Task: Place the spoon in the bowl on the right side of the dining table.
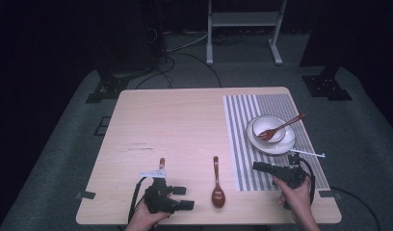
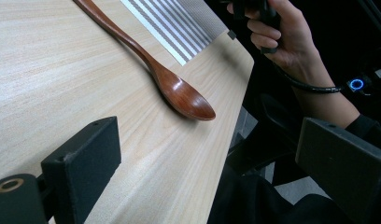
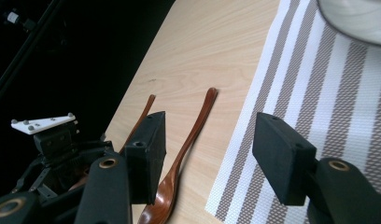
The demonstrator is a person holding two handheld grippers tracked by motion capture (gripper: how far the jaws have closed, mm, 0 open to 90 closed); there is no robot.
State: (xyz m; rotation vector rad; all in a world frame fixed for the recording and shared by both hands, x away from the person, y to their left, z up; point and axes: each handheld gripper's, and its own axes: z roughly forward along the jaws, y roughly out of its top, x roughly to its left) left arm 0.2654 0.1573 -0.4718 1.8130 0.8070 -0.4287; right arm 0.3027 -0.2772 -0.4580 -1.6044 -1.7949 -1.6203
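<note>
Spoon (image 1: 217, 185), handle away, bowl near

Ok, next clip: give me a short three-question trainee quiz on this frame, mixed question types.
1. True or false: the wooden fork rests in the white bowl.
2. The spoon in the middle of the table lies: A) on the striped placemat; B) on bare wood left of it; C) in the bowl.
3. Fill in: the left gripper and the right gripper both have jaws that are ____.

Key: 1 true; 2 B; 3 open.
</note>
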